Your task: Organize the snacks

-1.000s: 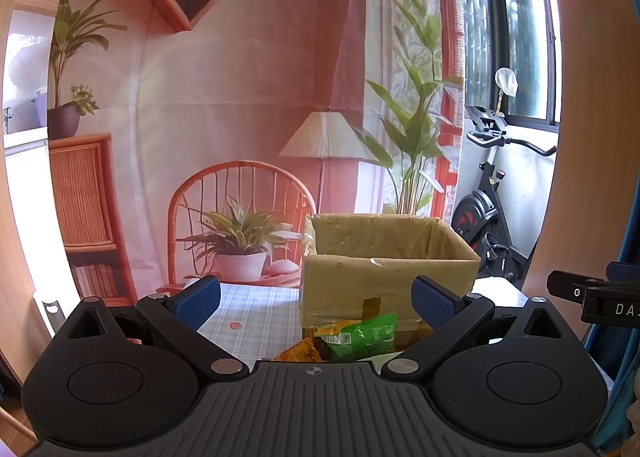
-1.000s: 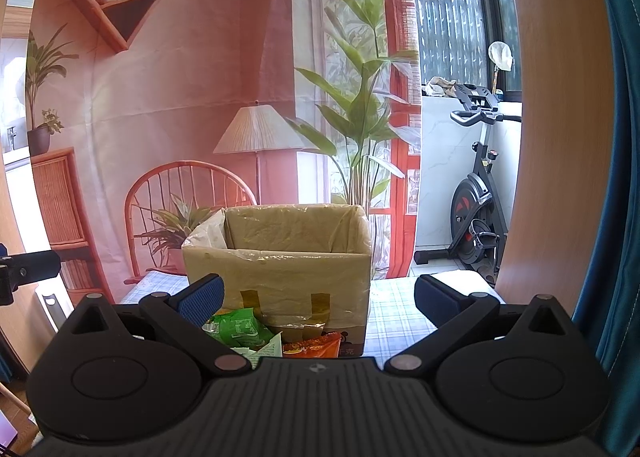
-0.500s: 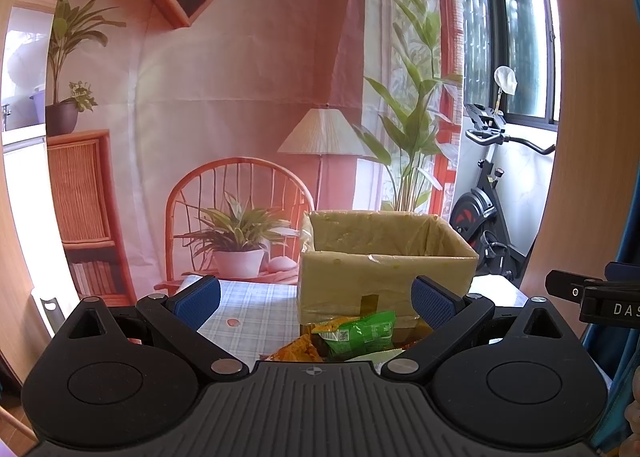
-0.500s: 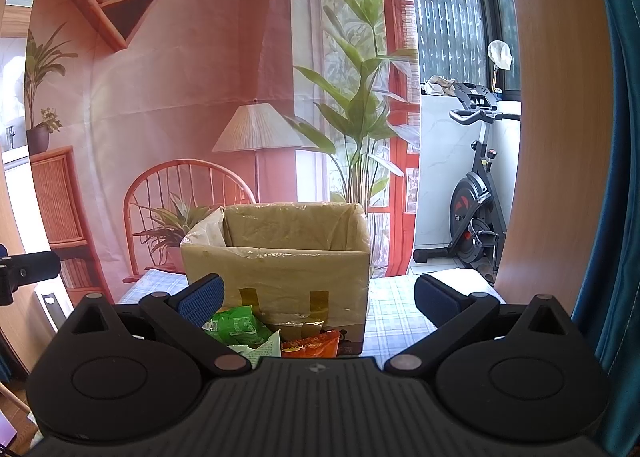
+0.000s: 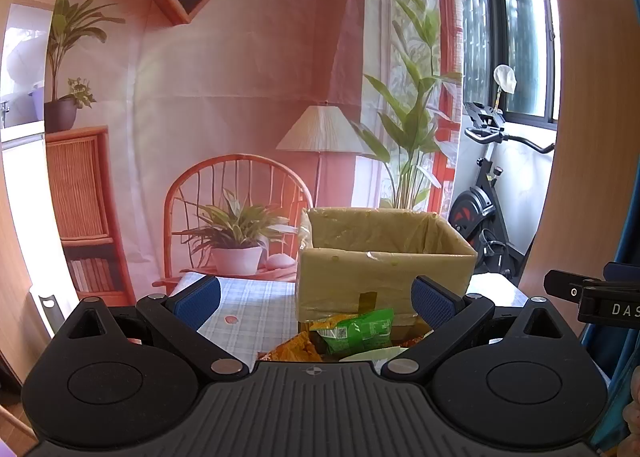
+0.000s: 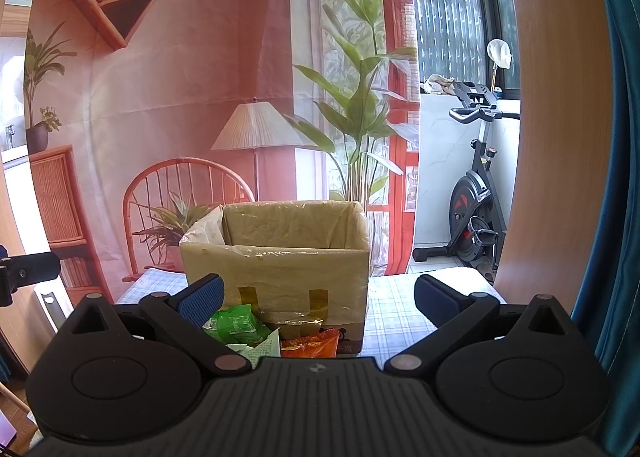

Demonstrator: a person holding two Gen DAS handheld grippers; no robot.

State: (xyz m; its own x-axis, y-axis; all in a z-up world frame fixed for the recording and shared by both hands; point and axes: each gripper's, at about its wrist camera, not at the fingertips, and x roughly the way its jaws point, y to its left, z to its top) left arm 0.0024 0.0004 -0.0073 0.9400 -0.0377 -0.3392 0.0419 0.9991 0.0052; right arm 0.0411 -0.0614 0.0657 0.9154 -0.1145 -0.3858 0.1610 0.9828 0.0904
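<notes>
Little has shifted since a second ago: both wrist views have crept only slightly, so the cardboard box [image 5: 384, 269] sits a touch lower in the left view, and nothing on the table has been disturbed. Left gripper [image 5: 316, 297] hangs with its blue-padded fingers [image 5: 198, 297] spread wide and empty, and the right gripper [image 6: 316, 295] is equally wide, holding nothing. Just past the left gripper lies a green snack packet [image 5: 356, 331] on top of a yellow-orange packet [image 5: 296, 345], both touching the near foot of the box; the right view shows the same green packet beside a pale green-and-white packet [image 6: 262, 349] and an orange-red packet [image 6: 310, 343], all bunched against the front wall of the box. That box stands open-topped, lined with clear plastic, with strips of tape on its front face. It rests on a table covered by a pale blue checked cloth [image 5: 256, 309], which carries one small reddish spot. Behind the table hangs a printed backdrop [image 6: 180, 97] picturing a rattan chair, potted plants, a floor lamp and wooden shelves. To the right, an exercise bike [image 6: 476, 217] stands near a dark-framed window, and a teal curtain [image 6: 616, 177] edges the right view.
</notes>
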